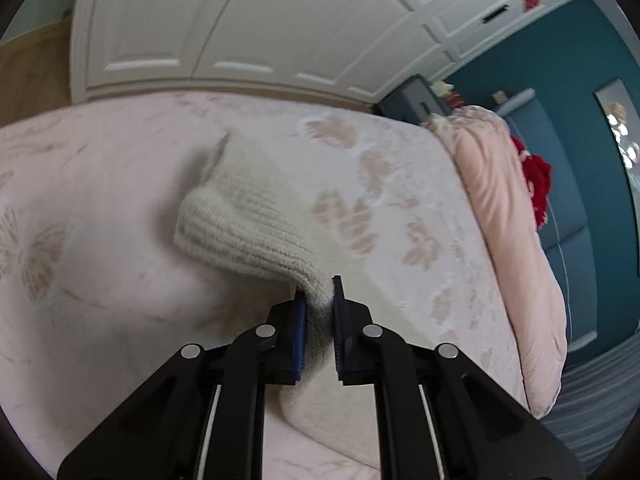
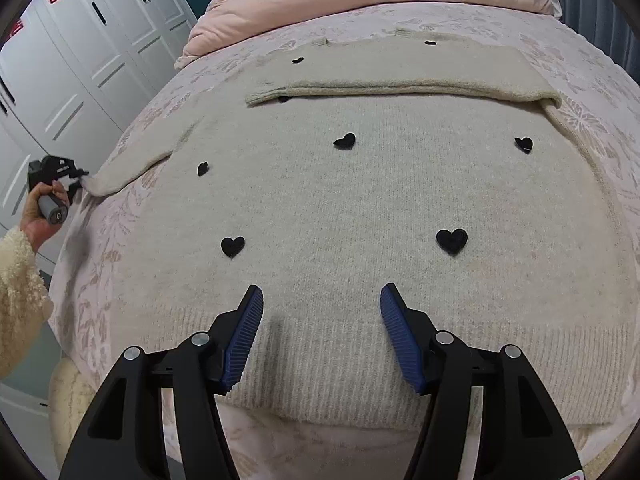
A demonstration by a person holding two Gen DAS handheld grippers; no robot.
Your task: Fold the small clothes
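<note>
Clamping the ribbed cuff of a cream knit sleeve (image 1: 248, 220), the left gripper (image 1: 320, 300) has its blue-padded jaws pressed tight on the wool, which bunches between them. From the pinch the sleeve rises forward and to the left of the gripper, lifted off the pink floral bedspread (image 1: 100, 184). Beyond the sleeve, past the far edge of the bed, stands a white panelled wardrobe (image 1: 248, 20); to the gripper's right a pink duvet (image 1: 492, 168) is heaped along the bed, with something red (image 1: 536, 184) just behind it.

The right gripper (image 2: 322, 300) hangs with its jaws spread wide and nothing between them, poised over the ribbed hem of the cream sweater (image 2: 360, 200). The sweater lies flat on the bedspread ahead of this gripper, its front dotted with small black hearts (image 2: 452, 240). At the far end of the garment one sleeve is folded straight across the chest (image 2: 400, 84). Far off to the right gripper's left, the other sleeve stretches out toward the bed's edge, where the left gripper can be seen, held in the person's hand (image 2: 42, 216), pinching the cuff. A fluffy cream cuff of the person's own clothing (image 2: 16, 280) shows below that hand.
</note>
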